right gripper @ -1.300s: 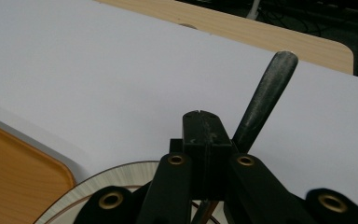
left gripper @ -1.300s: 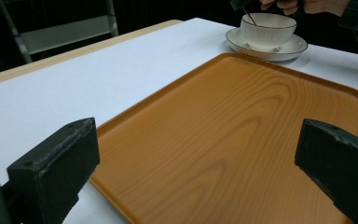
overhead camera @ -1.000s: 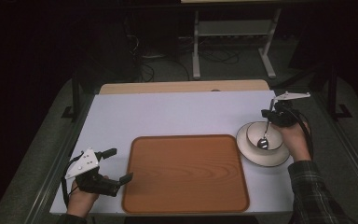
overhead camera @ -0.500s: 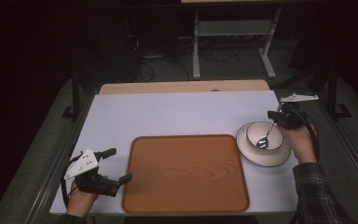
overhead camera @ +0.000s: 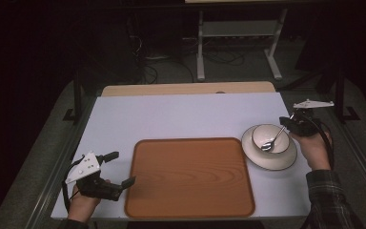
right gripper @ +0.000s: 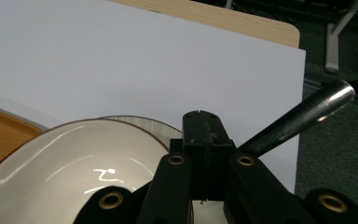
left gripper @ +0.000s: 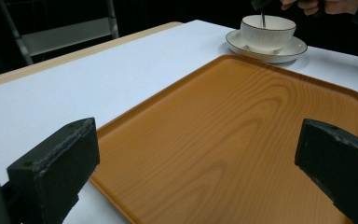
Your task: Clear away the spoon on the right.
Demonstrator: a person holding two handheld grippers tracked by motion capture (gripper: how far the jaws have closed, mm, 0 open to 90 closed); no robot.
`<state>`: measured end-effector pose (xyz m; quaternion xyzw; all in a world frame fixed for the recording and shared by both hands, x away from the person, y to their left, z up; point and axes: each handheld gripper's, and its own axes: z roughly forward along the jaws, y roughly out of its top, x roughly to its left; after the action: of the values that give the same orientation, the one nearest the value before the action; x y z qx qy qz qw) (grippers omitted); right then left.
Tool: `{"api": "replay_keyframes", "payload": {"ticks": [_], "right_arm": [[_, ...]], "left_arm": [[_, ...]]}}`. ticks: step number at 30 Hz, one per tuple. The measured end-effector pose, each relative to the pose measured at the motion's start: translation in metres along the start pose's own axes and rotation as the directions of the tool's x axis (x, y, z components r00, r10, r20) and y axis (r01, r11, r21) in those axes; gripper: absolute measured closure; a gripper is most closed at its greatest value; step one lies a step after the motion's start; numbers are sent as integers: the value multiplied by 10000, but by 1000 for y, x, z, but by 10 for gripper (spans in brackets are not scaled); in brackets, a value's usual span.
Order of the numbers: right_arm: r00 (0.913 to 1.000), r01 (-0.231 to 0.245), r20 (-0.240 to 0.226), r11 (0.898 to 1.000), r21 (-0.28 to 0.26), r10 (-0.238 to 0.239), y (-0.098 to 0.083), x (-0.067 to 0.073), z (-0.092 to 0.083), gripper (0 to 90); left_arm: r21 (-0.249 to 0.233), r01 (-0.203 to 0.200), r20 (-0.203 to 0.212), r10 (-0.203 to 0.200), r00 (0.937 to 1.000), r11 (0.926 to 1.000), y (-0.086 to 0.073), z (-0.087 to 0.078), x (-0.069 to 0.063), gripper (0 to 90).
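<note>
The setting is a lab or test room arranged for recording, not a home. A white table (overhead camera: 171,114) stands on grey carpet (overhead camera: 43,171) in a dark room. Behind the table, loose cables (overhead camera: 157,62) lie on the floor beside a white metal stand (overhead camera: 238,43).

White bowl (overhead camera: 269,137) and plate (overhead camera: 269,160); silver spoon (overhead camera: 272,140); wood-grain orange tray (overhead camera: 189,176).
</note>
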<state>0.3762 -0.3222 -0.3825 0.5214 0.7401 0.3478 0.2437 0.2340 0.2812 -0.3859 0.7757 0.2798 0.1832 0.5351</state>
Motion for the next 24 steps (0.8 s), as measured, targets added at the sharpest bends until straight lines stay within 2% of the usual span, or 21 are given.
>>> {"api": "replay_keyframes", "payload": {"ticks": [24], "right_arm": [[9995, -145, 269, 9998, 152, 141, -20, -10, -23, 895]], "left_arm": [[-60, 39, -35, -40, 10000, 10000, 0, -1, 0, 0]]}}
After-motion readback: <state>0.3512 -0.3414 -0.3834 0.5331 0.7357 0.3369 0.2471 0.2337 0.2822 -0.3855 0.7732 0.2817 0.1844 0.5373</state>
